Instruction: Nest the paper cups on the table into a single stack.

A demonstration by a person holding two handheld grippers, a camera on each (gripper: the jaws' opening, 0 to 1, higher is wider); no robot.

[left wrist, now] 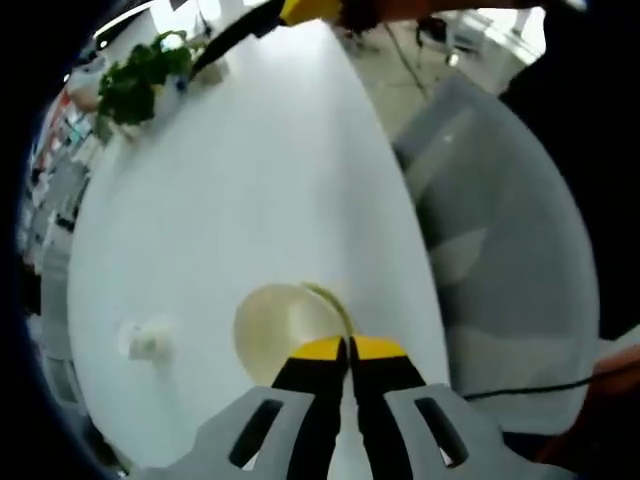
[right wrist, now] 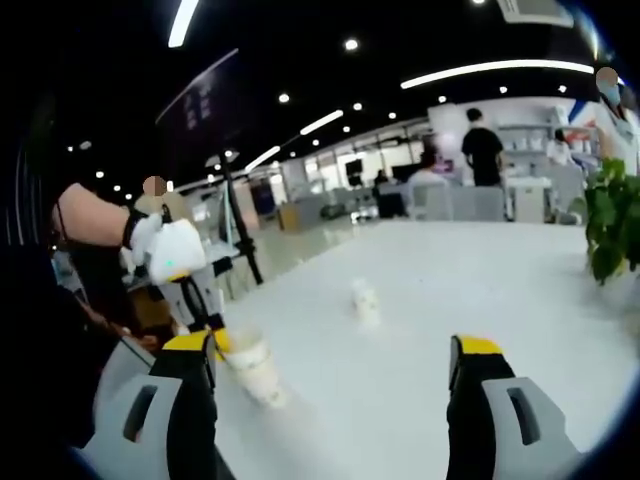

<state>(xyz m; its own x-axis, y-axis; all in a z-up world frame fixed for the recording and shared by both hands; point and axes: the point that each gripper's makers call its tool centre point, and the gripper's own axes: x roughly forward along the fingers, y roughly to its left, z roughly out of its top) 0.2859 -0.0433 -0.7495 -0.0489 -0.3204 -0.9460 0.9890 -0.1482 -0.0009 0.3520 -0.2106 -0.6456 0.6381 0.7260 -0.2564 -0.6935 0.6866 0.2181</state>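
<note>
1. Your left gripper (left wrist: 349,347) has its jaws clenched on the rim of a paper cup (left wrist: 283,328) on the white worktop (left wrist: 250,200).
2. Your right gripper (right wrist: 335,365) hangs released.
3. A second cup (right wrist: 366,300) stands apart, at 12 o'clock between the right jaws.

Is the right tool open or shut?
Open: the right tool shows a wide gap between its yellow-tipped jaws, with the table visible between.

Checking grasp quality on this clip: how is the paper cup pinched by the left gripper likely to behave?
The paper cup looks thin-walled, so the left gripper, shut on its rim, probably dents it. It seems empty, so likely very light. Tilted on the table, it may roll if released.
</note>
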